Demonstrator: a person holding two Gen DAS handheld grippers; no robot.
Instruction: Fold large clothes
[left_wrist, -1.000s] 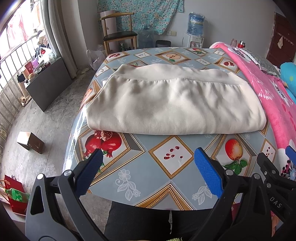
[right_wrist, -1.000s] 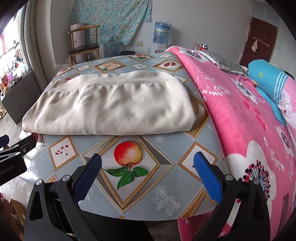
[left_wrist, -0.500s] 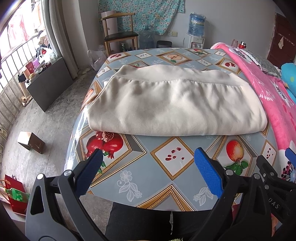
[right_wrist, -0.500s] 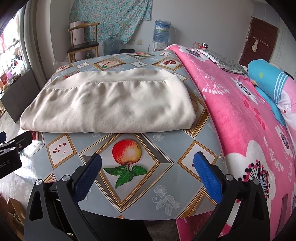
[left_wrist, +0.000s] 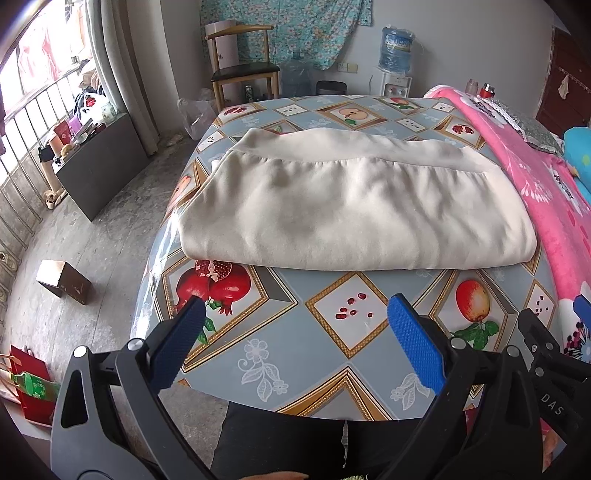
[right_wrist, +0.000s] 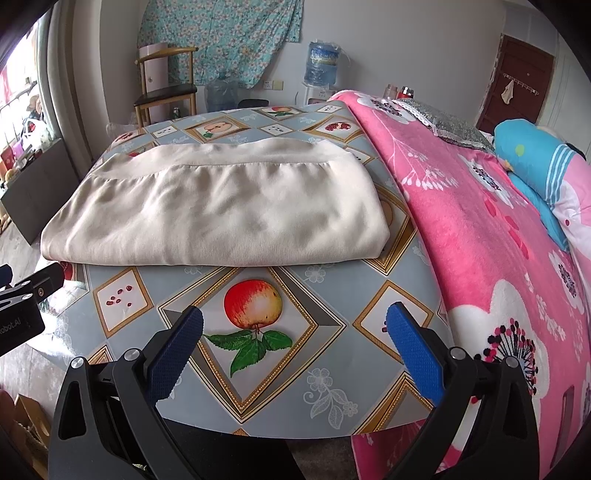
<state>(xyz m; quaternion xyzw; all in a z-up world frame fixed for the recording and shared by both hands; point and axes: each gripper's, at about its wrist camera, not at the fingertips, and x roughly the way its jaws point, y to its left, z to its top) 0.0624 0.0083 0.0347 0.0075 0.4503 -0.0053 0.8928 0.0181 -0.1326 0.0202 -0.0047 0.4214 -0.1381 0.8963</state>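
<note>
Over the last second we eased both hand-held grippers, left (left_wrist: 295, 332) and right (right_wrist: 294, 334), slightly forward, wide open and empty; the folded cream garment (left_wrist: 351, 210) stayed flat on the bench (left_wrist: 295, 332), seemingly finished.

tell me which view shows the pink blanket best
The right wrist view: the pink blanket fills its right side, flower pattern clear, running alongside the cream garment. The left wrist view catches only a strip at the right edge.

Home bedroom, bed with pink blanket (right_wrist: 461, 221), wooden chair (left_wrist: 242, 70) and water dispenser (left_wrist: 397, 59) against wall beyond bed
</note>
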